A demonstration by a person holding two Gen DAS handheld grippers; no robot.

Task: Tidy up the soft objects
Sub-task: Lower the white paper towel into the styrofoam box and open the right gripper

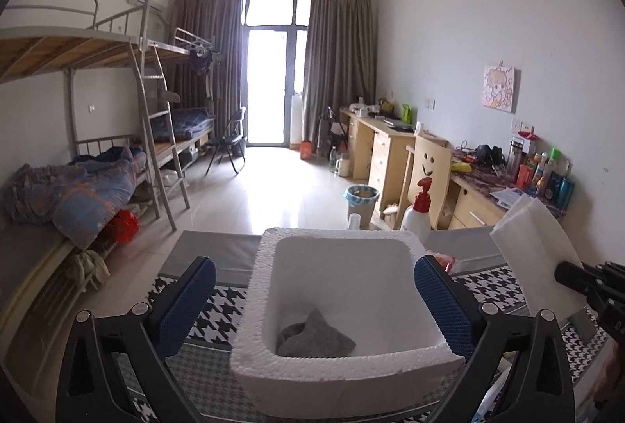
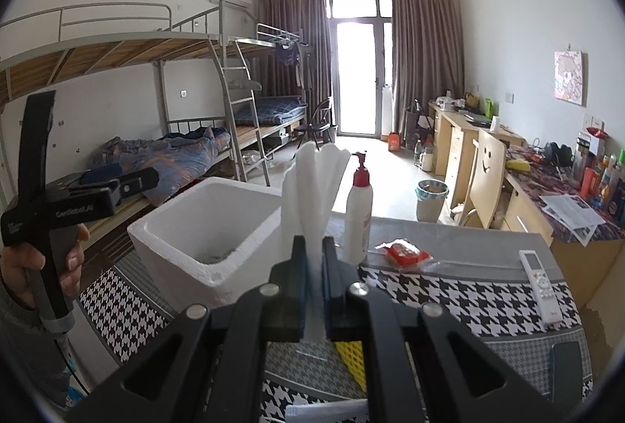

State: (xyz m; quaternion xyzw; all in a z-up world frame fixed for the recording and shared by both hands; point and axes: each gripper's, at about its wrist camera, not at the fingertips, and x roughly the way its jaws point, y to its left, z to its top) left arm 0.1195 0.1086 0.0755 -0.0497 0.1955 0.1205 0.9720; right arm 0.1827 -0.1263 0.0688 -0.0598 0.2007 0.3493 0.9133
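Observation:
A white foam box [image 1: 343, 364] stands on the houndstooth-covered table, with a crumpled grey cloth [image 1: 312, 335] lying in its near corner. My left gripper [image 1: 315, 266] is open; its blue-padded fingers [image 1: 187, 302] straddle the box's sides and grip nothing. My right gripper [image 2: 314, 247] is shut on a folded white soft sheet [image 2: 312, 181] that stands up from the jaws, just right of the foam box [image 2: 203, 223]. In the left wrist view the same white sheet [image 1: 535, 247] shows at the right, above the table.
On the table [image 2: 449, 290] stand a white pump bottle with a red top [image 2: 357, 212], a red packet [image 2: 406, 253] and a white remote [image 2: 541, 284]. A yellow mesh piece [image 2: 351, 356] lies under my right gripper. A hand [image 2: 23, 263] holds the left gripper's handle. Bunk beds stand left, desks right.

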